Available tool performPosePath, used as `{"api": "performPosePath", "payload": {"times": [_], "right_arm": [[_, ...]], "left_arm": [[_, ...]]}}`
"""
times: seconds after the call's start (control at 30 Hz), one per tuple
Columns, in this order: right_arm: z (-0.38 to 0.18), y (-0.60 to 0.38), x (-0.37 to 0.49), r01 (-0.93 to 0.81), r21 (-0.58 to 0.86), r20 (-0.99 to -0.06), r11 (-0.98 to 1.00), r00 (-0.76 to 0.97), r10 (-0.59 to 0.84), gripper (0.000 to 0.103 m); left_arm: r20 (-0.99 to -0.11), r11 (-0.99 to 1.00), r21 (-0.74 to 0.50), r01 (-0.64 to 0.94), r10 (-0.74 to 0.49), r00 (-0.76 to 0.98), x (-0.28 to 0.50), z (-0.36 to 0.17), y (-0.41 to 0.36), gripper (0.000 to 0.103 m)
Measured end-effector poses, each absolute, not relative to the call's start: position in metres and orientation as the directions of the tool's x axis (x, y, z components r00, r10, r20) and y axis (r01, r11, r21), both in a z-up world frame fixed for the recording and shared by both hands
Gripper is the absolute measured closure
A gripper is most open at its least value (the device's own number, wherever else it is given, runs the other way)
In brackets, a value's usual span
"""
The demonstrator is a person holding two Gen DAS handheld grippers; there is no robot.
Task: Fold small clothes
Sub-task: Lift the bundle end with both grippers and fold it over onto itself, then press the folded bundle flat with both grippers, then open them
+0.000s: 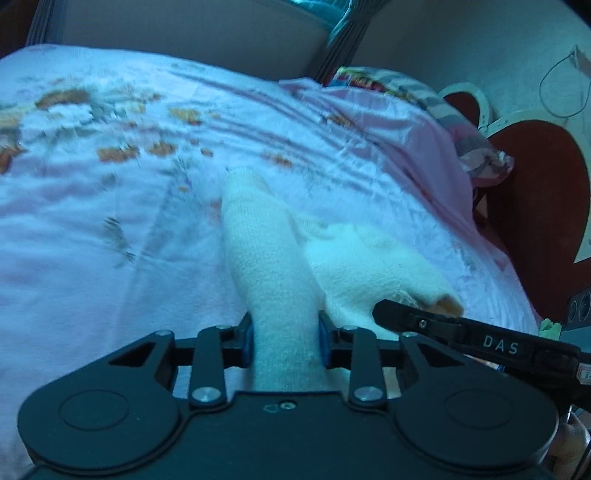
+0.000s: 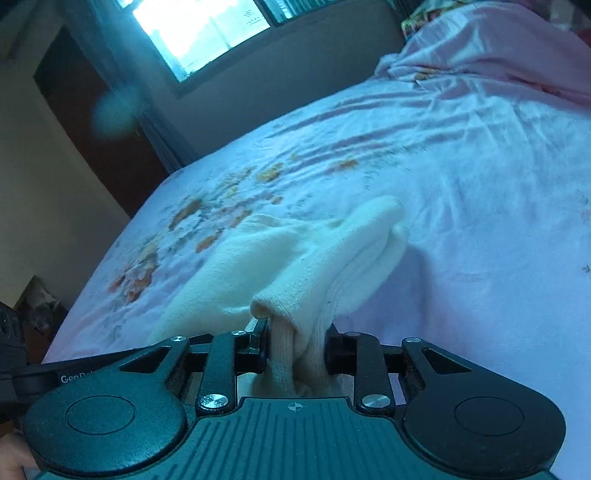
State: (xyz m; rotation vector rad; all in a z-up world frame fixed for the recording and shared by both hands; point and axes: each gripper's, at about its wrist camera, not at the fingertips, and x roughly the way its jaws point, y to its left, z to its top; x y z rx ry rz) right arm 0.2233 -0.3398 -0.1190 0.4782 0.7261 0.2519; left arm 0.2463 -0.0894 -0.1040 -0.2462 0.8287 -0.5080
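Observation:
A pair of white socks lies on the bed. In the left wrist view my left gripper (image 1: pixel 285 341) is shut on one white sock (image 1: pixel 258 251), which stretches forward along the sheet. The second sock (image 1: pixel 369 269) lies beside it to the right, and the right gripper's finger (image 1: pixel 417 319) reaches its open end. In the right wrist view my right gripper (image 2: pixel 295 350) is shut on the bunched cuff of the white socks (image 2: pixel 332 258), which lie forward and left over the sheet. Both views are motion-blurred.
The bed has a pink sheet (image 1: pixel 110 221) with orange flower prints. A striped pillow (image 1: pixel 454 122) and a red heart-shaped headboard (image 1: pixel 535 184) are at the right. A window (image 2: pixel 207 29) and a dark door (image 2: pixel 92 122) are beyond the bed's far edge.

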Motion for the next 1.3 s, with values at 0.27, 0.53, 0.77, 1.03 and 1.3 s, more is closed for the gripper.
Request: {"api": "performPosePath", "payload": {"times": [0.27, 0.53, 0.77, 1.03, 1.3], "right_arm": [[-0.100, -0.268, 0.175, -0.172, 0.493, -0.540, 0.853, 0.709, 0.455, 0.077], [-0.161, -0.232, 0.163, -0.138, 0.437, -0.653, 0.889, 0.631, 0.419, 0.073], [-0.138, -0.248, 0.145, -0.036, 0.276, -0.660, 0.960, 0.719, 0.217, 0.054], [-0.136, -0.180, 0.121, -0.254, 0.131, -0.640, 0.958, 0.717, 0.277, 0.056], [-0.175, -0.197, 0.124, -0.192, 0.128, -0.722, 0.973, 0.655, 0.224, 0.063]], "left_arm": [[-0.625, 0.889, -0.335, 0.312, -0.457, 0.633, 0.180, -0.080, -0.026, 0.074], [-0.703, 0.931, -0.305, 0.201, -0.362, 0.612, 0.156, -0.148, 0.003, 0.061], [-0.650, 0.956, -0.253, 0.147, -0.280, 0.707, 0.129, -0.118, 0.021, 0.043], [-0.735, 0.959, -0.169, 0.229, -0.277, 0.618, 0.120, -0.143, -0.017, 0.046], [-0.761, 0.962, -0.179, 0.206, -0.269, 0.591, 0.112, -0.148, -0.018, 0.045]]}}
